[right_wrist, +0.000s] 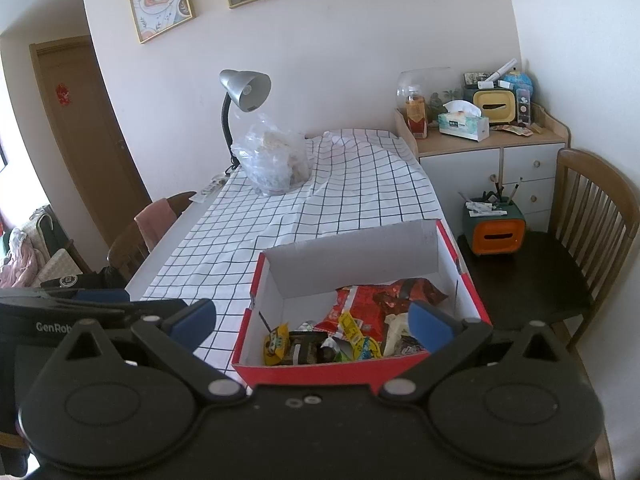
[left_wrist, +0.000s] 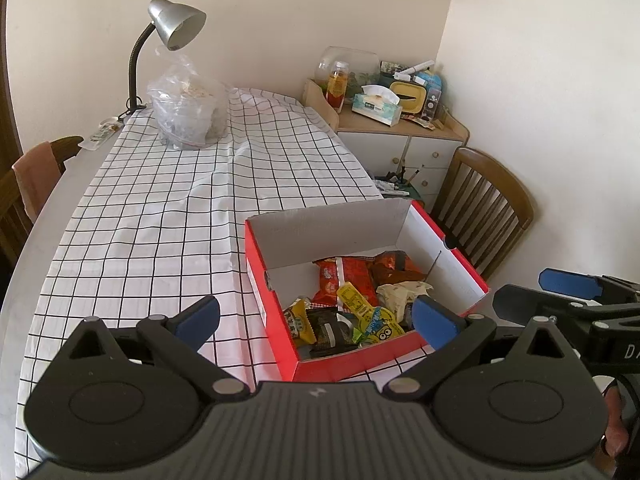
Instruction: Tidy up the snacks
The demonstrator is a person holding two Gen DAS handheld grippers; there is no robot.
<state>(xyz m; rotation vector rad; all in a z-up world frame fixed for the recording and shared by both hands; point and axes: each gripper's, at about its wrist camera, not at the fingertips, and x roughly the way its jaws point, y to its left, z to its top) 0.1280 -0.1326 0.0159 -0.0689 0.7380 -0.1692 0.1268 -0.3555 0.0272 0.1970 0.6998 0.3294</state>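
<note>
The left gripper (left_wrist: 316, 320) and right gripper (right_wrist: 312, 322) both gape wide and empty, level above the red cardboard box's (left_wrist: 352, 364) near wall; the snack packets (left_wrist: 348, 304) lie just ahead, below.

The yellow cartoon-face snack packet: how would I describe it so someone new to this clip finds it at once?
Start at the red box on the checked tablecloth. Look among the wrappers heaped at its near end. The yellow cartoon-face snack packet lies at the front of the heap, right of a black packet; it alone has goggle eyes and blue lettering.
</note>
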